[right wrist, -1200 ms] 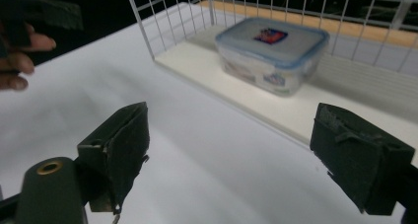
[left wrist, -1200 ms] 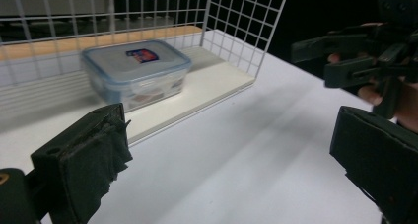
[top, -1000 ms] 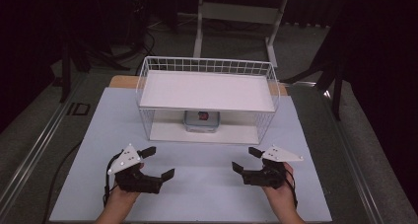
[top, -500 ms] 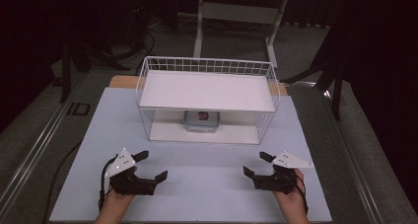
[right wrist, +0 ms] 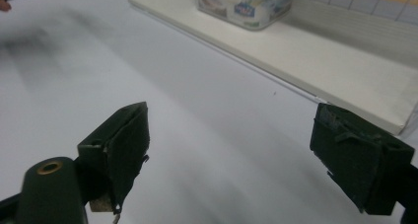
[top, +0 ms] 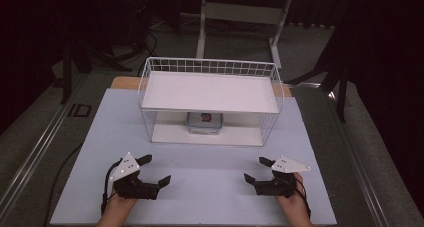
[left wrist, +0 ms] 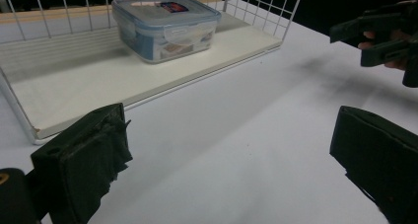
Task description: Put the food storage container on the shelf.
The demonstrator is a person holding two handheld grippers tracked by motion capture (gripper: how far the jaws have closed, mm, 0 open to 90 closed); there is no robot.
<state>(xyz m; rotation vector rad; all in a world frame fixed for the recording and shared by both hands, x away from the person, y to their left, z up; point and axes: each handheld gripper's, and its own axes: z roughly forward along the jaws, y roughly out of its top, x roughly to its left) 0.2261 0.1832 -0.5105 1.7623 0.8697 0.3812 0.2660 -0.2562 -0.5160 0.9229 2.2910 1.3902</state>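
A clear plastic container (top: 204,122) with a blue-rimmed lid and a red label stands on the lower board of a white wire shelf rack (top: 210,67). My left gripper (top: 157,168) rests low over the white table near its front left, open with nothing between its jaws. My right gripper (top: 253,169) mirrors it at the front right, also open and empty. In the left gripper view the container (left wrist: 165,26) lies ahead past the open left gripper (left wrist: 226,150), and the right gripper (left wrist: 384,36) shows at upper right. The right gripper view has the container (right wrist: 246,2) beyond the open right gripper (right wrist: 231,145).
The rack's upper shelf (top: 210,92) is a bare white board over the container. The white table top (top: 210,162) stretches between the rack and the grippers. A metal stand (top: 240,12) and dark floor lie behind; a cable (top: 65,172) trails off the table's left.
Both grippers have drawn back a little toward the table's near edge and slightly apart. Their jaws stay open. The container and rack have not moved.
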